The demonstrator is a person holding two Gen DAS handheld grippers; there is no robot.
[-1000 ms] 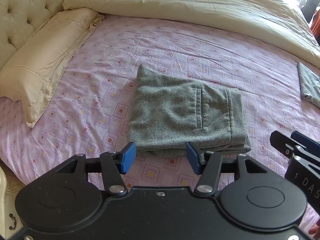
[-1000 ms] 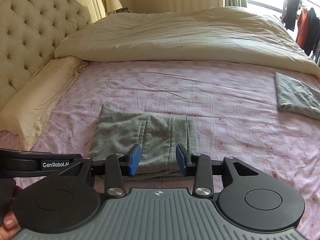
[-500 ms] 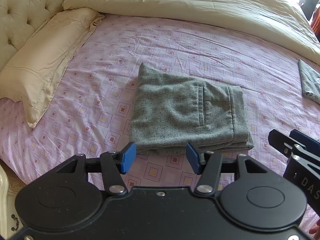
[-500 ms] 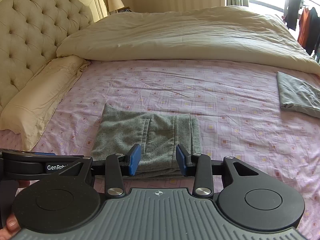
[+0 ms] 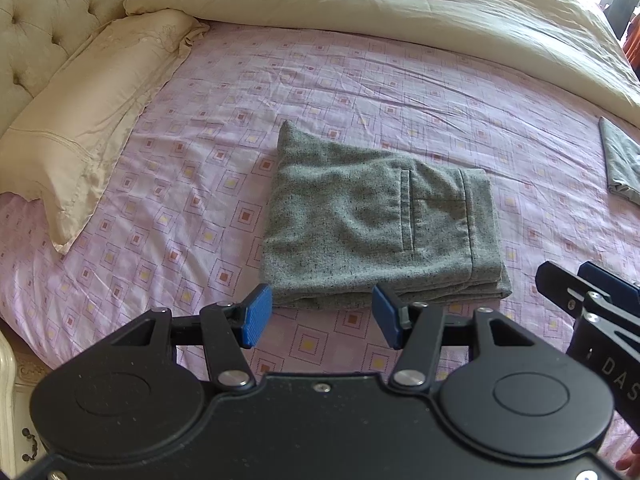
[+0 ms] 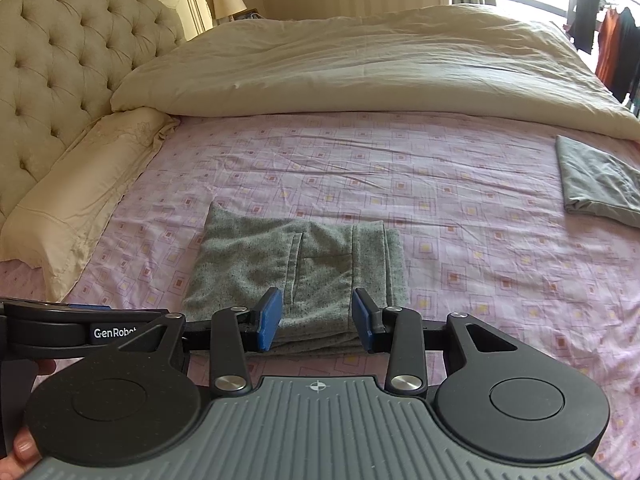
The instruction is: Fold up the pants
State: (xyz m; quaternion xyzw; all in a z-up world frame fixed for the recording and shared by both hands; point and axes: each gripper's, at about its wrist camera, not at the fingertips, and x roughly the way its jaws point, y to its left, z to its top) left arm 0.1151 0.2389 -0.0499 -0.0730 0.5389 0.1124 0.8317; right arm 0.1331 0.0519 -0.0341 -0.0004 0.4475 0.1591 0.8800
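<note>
The grey speckled pants (image 5: 376, 228) lie folded into a flat rectangle on the pink patterned bed sheet (image 5: 224, 92), back pocket facing up. They also show in the right wrist view (image 6: 296, 272). My left gripper (image 5: 320, 322) is open and empty, just short of the fold's near edge. My right gripper (image 6: 317, 320) is open and empty, hovering over the near edge of the pants. The right gripper also shows at the right edge of the left wrist view (image 5: 592, 300).
A cream pillow (image 5: 88, 120) lies at the left by the tufted headboard (image 6: 60, 72). A cream duvet (image 6: 360, 64) is bunched across the far side. Another folded grey garment (image 6: 596, 180) lies at the right. A lamp (image 6: 228, 0) stands behind the bed.
Both grippers have drawn back and up a little from the folded pants, which now sit slightly farther away in both views. The pants have not moved.
</note>
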